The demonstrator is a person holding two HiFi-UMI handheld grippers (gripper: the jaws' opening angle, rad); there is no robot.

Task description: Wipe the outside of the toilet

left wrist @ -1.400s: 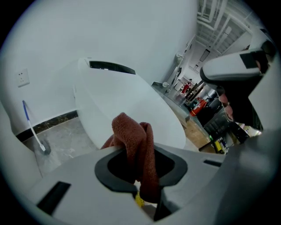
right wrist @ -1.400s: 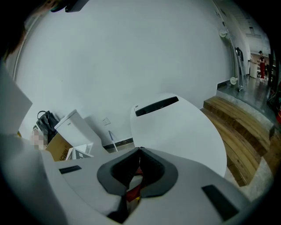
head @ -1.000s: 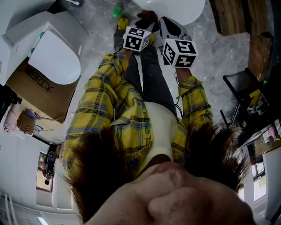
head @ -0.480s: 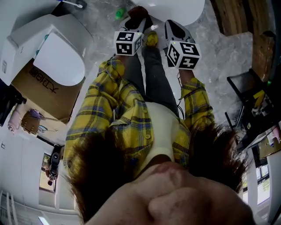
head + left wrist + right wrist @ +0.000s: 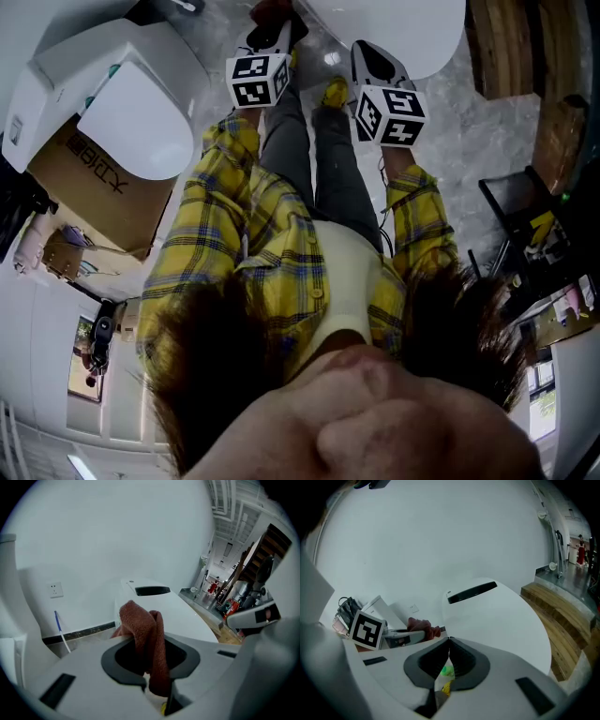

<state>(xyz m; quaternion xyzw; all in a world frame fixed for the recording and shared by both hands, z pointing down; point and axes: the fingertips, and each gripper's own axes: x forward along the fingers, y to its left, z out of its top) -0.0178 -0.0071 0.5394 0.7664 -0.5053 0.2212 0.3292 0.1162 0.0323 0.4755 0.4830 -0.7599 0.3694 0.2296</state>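
While the fingers of the left gripper (image 5: pixel 152 663) pinch just a fold of the red cloth (image 5: pixel 143 632) and those of the right gripper (image 5: pixel 449 656) meet on nothing, that cloth may slip free once dragged over the white toilet (image 5: pixel 501 616) just ahead.

Head view high above the toilet (image 5: pixel 403 33), looking steeply down, both gripper views low, close, facing the toilet, shared by all.
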